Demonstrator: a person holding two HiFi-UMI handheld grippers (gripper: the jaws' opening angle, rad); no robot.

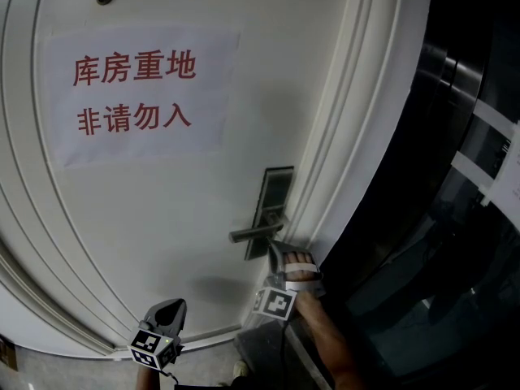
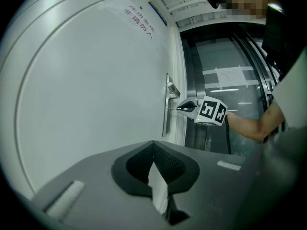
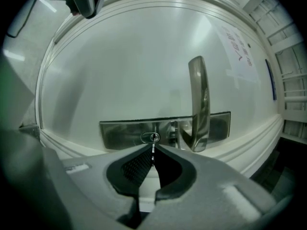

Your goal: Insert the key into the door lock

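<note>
Right grey two-jaw gripper (image 3: 153,151): jaws pinched together on the thin silvery metal key (image 3: 153,145). Blade tip sits at the oval keyhole (image 3: 150,137) in the dark steel lock plate (image 3: 120,133), beside the silver lever handle (image 3: 199,99). Depth of entry unclear.

Risk: a blade off-axis would likely jam, or twist between the pads under push.

Left grey gripper (image 2: 153,145): closed, empty, well apart from the lock.

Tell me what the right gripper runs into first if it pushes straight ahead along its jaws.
The keyhole in the door's lock plate, beside the lever handle. The right gripper is shut on the key, whose tip sits at the keyhole; whether it has entered is unclear.
</note>
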